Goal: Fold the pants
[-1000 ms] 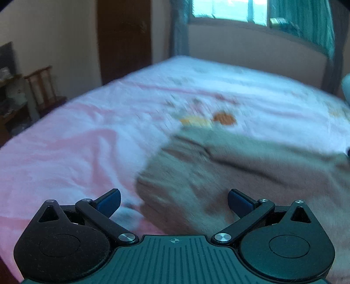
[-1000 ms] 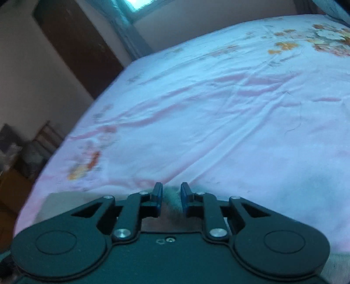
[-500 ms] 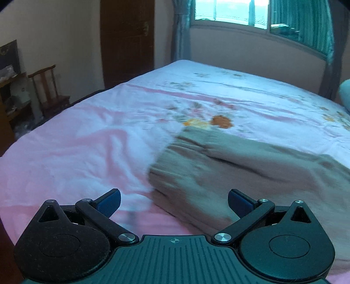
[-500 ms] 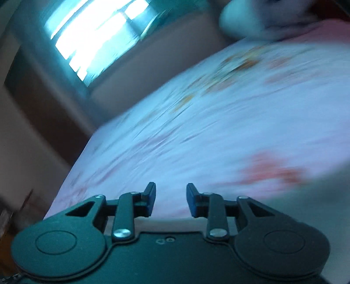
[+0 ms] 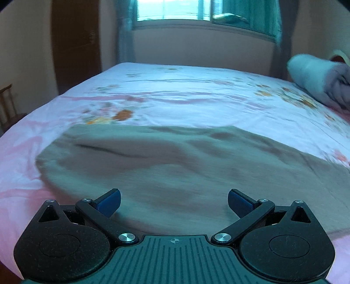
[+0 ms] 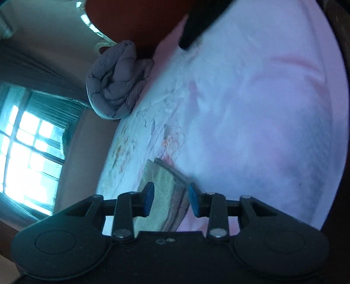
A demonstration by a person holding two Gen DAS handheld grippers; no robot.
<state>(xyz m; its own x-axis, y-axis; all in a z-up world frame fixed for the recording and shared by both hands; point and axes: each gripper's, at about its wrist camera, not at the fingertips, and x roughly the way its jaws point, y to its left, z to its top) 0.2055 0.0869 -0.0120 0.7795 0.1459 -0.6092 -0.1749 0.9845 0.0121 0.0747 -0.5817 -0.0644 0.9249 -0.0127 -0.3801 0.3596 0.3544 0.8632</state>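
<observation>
Since a second ago the left wrist view has swung along the bed, so the tan pants now fill the width ahead instead of lying off to the right, and the right wrist view has rolled onto its side, its jaws having just been opening. The left gripper hangs wide apart over the pants' near edge, gripping nothing. The right gripper stands partly apart with a folded edge of the pants between its pads (contact unclear). The pants lie flat on the pink floral bedsheet; a rolled grey quilt sits by the headboard, under a curtained window.
</observation>
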